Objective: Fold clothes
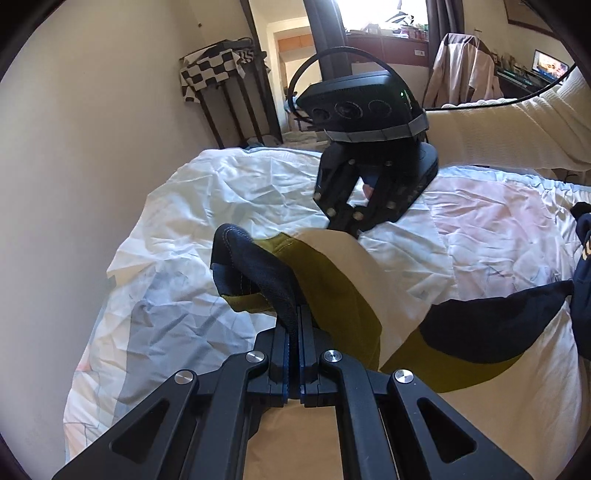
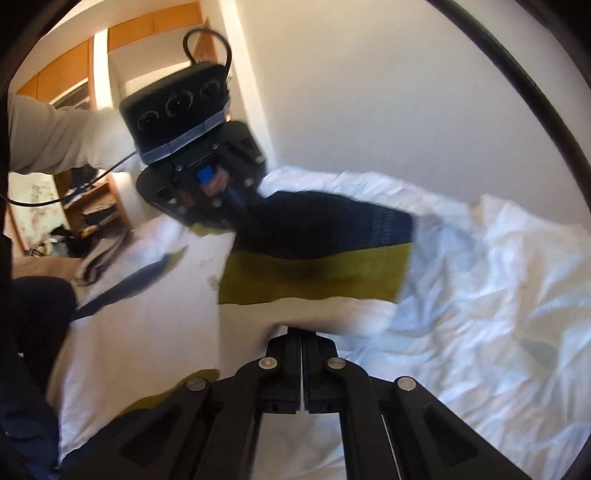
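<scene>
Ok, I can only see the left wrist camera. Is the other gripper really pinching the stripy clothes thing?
Observer: Yes. The right wrist view shows the right gripper shut on the cream edge of the stripy garment.
Operator: And what's behind my gripper?
Observer: Behind the left gripper there are orange-brown wooden cupboards high up by the ceiling. Your camera points away from them.
</scene>
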